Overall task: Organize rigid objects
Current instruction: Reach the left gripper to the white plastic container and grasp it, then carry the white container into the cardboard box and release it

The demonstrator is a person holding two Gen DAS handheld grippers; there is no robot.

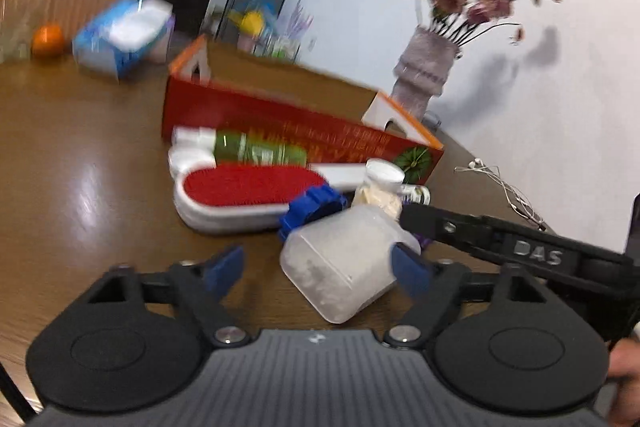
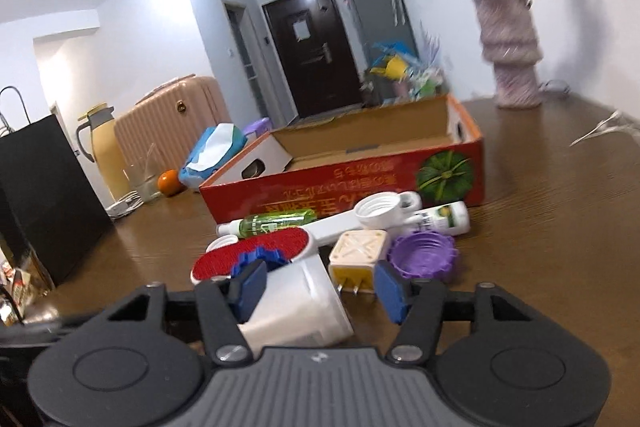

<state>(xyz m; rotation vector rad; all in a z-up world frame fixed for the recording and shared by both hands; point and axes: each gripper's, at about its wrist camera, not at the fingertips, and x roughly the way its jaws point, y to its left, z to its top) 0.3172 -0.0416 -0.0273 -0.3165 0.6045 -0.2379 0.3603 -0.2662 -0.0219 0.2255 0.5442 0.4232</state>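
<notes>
Item: translucent jar (image 1: 340, 263), blue cap (image 1: 312, 207), lying on its side on brown table (image 1: 80, 155); long axis runs from the grippers toward the cap, cap end pointing at the box.

L gripper (image 1: 320, 267): jaws part-way apart; jar body sits toward its right pad, which looks to touch the jar wall; left pad clear, so no grip yet.

R gripper (image 2: 320, 287): jaws narrower; left pad at jar's cap end, right pad just beside cream plug adapter (image 2: 358, 259); nothing pinched, judged from gaps. Both close; L looks better lined up on the jar body.

Target (judged): red cardboard box (image 2: 360, 187), open top, empty as far as seen, just behind the clutter.

Clutter between jar and box: red lint brush (image 1: 248, 187), green spray bottle (image 1: 256, 147), purple lid (image 2: 424, 259), small white bottle (image 2: 440, 219); tight sideways, so lift first, then forward over near wall.

Edges: vase (image 2: 512, 59) right of box; earphone cable (image 1: 504, 187) right; open table to the left.
</notes>
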